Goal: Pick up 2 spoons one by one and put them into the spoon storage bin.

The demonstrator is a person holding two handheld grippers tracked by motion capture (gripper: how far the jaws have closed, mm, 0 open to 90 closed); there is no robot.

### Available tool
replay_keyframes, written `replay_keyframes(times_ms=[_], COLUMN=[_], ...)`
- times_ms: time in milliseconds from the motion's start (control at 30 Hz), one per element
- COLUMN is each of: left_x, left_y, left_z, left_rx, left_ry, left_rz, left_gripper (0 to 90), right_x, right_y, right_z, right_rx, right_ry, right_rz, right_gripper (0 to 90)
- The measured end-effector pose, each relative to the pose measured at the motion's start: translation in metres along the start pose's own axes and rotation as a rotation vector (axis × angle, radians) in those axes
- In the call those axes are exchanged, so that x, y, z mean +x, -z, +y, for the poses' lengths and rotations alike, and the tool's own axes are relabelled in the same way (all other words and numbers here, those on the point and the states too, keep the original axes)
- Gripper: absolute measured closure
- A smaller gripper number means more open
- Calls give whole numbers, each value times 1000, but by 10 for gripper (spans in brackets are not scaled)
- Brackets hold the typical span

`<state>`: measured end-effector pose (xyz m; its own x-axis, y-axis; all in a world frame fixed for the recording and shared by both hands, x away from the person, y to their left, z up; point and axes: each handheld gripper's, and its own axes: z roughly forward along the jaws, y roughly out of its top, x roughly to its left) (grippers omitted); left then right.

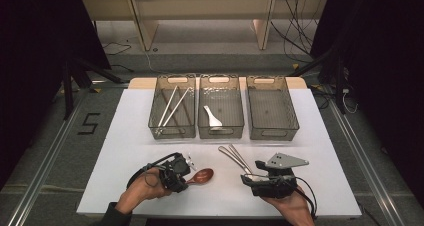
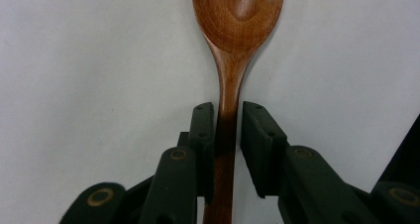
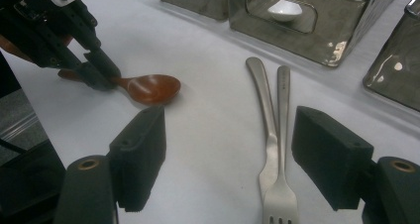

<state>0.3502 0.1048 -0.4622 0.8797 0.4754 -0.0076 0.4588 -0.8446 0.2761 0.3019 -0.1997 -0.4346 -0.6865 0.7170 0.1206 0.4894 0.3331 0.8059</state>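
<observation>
Three smoky plastic bins sit in a row at the twelve o'clock end of the white table (image 1: 125, 151): the left bin (image 1: 172, 106) holds pale chopsticks (image 1: 172, 105), the middle bin (image 1: 220, 106) a white spoon (image 1: 213, 118), the right bin (image 1: 271, 107) nothing I can make out. Between the two hands, a metal fork (image 3: 280, 149) and a metal utensil (image 3: 265, 110) beside it lie side by side on the bare surface, handles running up toward eleven o'clock in the high view. They lie well apart from the wooden spoon (image 2: 233, 60), off at its three o'clock. Nothing blocks that spoon. It lies flat at the near left of the table, long axis running roughly nine to three in the high view, bowl out at three o'clock, handle back at nine into the left gripper (image 2: 229, 116). In the left gripper view its jaws stand close on either side of the handle, one pad against the wood and a sliver of gap at the other, so not yet clamped. The right gripper (image 3: 228, 154) hovers with its jaws wide apart, the fork's tines between them, untouched.
</observation>
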Motion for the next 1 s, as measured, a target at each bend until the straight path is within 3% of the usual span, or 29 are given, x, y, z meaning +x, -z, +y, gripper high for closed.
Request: replay_keyframes(times_ms=[233, 500, 1000], left_x=[-1, 1, 16], left_y=[0, 2, 24], left_z=[0, -2, -7], left_rx=[-3, -39, -155], left_ry=[-9, -4, 59], left_rz=[2, -12, 4], left_gripper=[801, 808, 810], right_x=[0, 0, -1], right_y=[0, 1, 1], right_z=[0, 0, 0], right_rx=[0, -1, -4], right_ry=[0, -1, -2], right_rz=[0, -1, -2], right_gripper=[304, 304, 304])
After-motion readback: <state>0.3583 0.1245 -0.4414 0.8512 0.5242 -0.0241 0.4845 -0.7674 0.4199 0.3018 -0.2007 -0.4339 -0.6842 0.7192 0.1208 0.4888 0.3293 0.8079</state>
